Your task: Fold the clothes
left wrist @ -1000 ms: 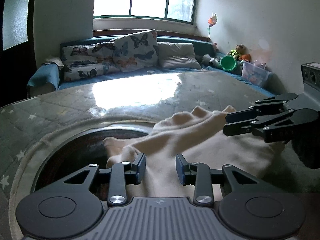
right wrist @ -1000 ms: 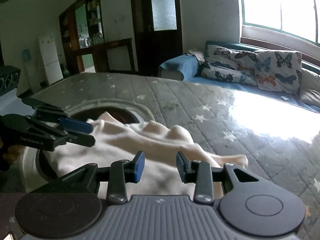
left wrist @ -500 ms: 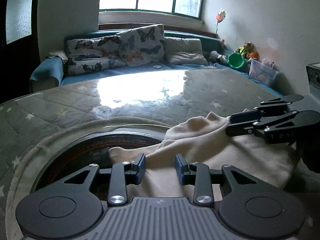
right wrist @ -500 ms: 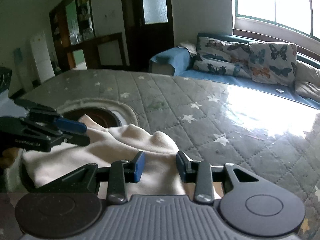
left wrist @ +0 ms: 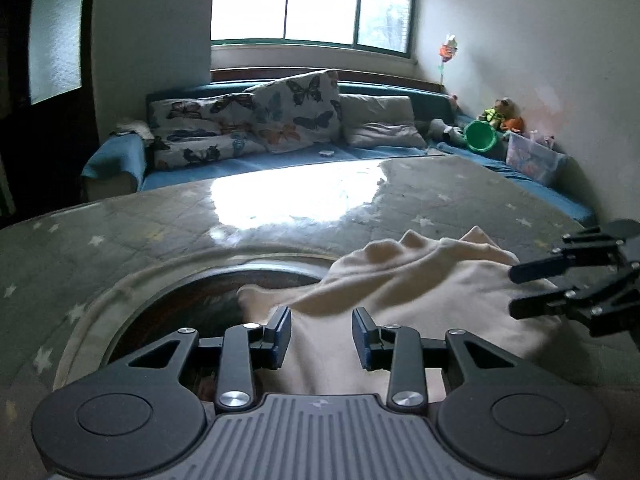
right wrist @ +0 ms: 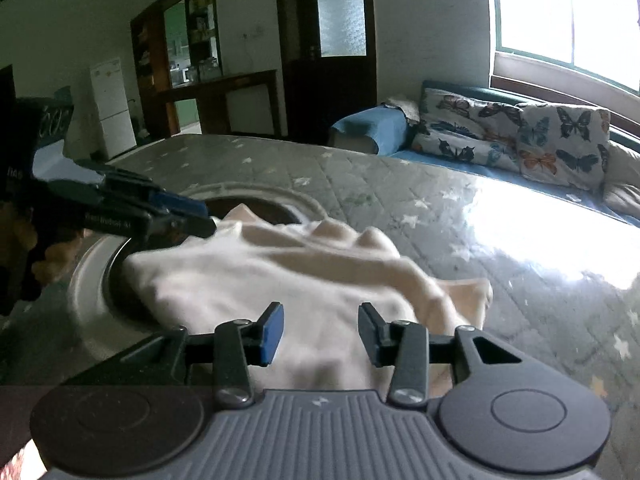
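Note:
A cream garment point(left wrist: 420, 280) lies rumpled on a grey star-patterned quilted surface point(left wrist: 280, 208), partly draped over a round dark opening point(left wrist: 192, 304). It also shows in the right wrist view point(right wrist: 280, 276). My left gripper point(left wrist: 321, 334) is open, its jaws apart just above the garment's near edge, holding nothing. My right gripper point(right wrist: 320, 334) is open too, over the garment's near side. The right gripper shows at the right edge of the left wrist view point(left wrist: 516, 292), and the left gripper shows at the left of the right wrist view point(right wrist: 204, 216).
A blue couch point(left wrist: 280, 156) with butterfly cushions point(left wrist: 296, 112) runs along the far wall under the window. A green bowl point(left wrist: 480, 136), toys and a clear box point(left wrist: 528, 156) sit at the far right. A dark door point(right wrist: 340, 40), shelves and a white fridge point(right wrist: 110, 104) stand beyond the quilt.
Both grippers have drawn back a little and stay open. The garment has sunk lower and spread flatter across the quilt and the opening.

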Action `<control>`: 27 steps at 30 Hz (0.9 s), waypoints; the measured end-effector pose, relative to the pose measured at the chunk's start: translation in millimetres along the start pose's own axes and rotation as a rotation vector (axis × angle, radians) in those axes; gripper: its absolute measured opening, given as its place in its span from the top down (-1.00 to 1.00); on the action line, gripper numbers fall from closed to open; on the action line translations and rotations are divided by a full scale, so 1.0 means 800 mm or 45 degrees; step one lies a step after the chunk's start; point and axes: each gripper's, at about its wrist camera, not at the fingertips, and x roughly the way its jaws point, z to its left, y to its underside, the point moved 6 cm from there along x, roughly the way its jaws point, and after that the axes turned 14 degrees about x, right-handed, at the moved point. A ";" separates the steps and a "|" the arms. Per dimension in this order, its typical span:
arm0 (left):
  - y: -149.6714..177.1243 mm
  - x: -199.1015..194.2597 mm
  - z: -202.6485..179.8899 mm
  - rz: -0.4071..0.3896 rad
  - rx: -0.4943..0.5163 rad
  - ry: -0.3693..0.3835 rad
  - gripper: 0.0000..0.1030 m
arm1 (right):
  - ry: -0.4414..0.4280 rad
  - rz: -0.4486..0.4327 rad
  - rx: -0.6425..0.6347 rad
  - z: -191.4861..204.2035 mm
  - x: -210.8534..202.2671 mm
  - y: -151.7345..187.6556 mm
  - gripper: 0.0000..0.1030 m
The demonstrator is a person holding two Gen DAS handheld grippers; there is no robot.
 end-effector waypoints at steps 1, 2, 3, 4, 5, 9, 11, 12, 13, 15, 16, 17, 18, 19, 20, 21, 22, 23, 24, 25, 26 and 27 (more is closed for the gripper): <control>0.004 -0.005 -0.001 0.001 -0.008 -0.007 0.28 | 0.002 0.002 0.004 -0.001 -0.003 0.005 0.18; 0.006 -0.006 -0.002 0.005 -0.014 -0.011 0.28 | 0.004 0.003 0.008 -0.001 -0.006 0.009 0.18; 0.009 -0.007 -0.003 0.011 -0.019 -0.020 0.28 | 0.011 0.001 0.005 -0.002 -0.007 0.013 0.18; 0.011 -0.008 -0.004 0.018 -0.024 -0.029 0.28 | 0.020 -0.002 0.000 -0.003 -0.009 0.016 0.18; 0.014 -0.009 -0.004 0.024 -0.030 -0.036 0.28 | 0.028 -0.005 -0.005 -0.004 -0.011 0.019 0.18; 0.023 -0.003 -0.005 0.052 -0.061 -0.029 0.28 | 0.028 0.002 0.031 -0.013 -0.007 0.026 0.18; 0.025 0.000 -0.006 0.061 -0.056 -0.033 0.28 | 0.030 -0.007 0.017 -0.010 -0.010 0.027 0.18; 0.026 -0.001 -0.006 0.060 -0.056 -0.033 0.28 | 0.025 -0.016 0.013 -0.007 -0.014 0.024 0.18; 0.027 -0.001 -0.006 0.060 -0.056 -0.032 0.28 | 0.018 -0.019 0.011 -0.005 -0.017 0.023 0.18; 0.028 -0.002 -0.007 0.060 -0.056 -0.032 0.28 | 0.005 -0.024 0.008 -0.001 -0.024 0.021 0.18; 0.029 -0.002 -0.007 0.060 -0.055 -0.032 0.28 | 0.008 -0.019 -0.001 0.000 -0.024 0.022 0.18; 0.030 -0.002 -0.007 0.061 -0.054 -0.032 0.28 | 0.014 -0.012 -0.008 -0.001 -0.023 0.024 0.18; 0.032 -0.002 -0.008 0.063 -0.052 -0.033 0.28 | 0.026 0.002 -0.012 -0.003 -0.020 0.028 0.18; 0.033 -0.002 -0.008 0.064 -0.051 -0.035 0.28 | 0.032 0.007 -0.011 -0.004 -0.018 0.029 0.18; 0.034 -0.003 -0.009 0.065 -0.050 -0.036 0.28 | 0.037 0.011 -0.010 -0.004 -0.016 0.031 0.18; 0.033 -0.005 -0.009 0.060 -0.052 -0.036 0.28 | 0.041 0.014 -0.009 -0.005 -0.015 0.032 0.18; 0.032 -0.007 -0.009 0.055 -0.054 -0.037 0.28 | 0.042 0.005 -0.024 -0.001 -0.017 0.029 0.18; 0.030 -0.009 -0.009 0.049 -0.055 -0.038 0.28 | 0.042 -0.007 -0.042 0.004 -0.019 0.025 0.18; 0.028 -0.013 -0.010 0.038 -0.050 -0.041 0.28 | 0.034 -0.015 -0.059 0.010 -0.020 0.022 0.18; 0.025 -0.016 -0.012 0.026 -0.046 -0.044 0.28 | 0.027 -0.017 -0.069 0.014 -0.020 0.020 0.18; 0.022 -0.020 -0.013 0.015 -0.041 -0.048 0.28 | 0.020 -0.019 -0.084 0.019 -0.019 0.017 0.18; 0.020 -0.023 -0.016 0.004 -0.034 -0.050 0.28 | 0.017 -0.019 -0.099 0.024 -0.015 0.016 0.18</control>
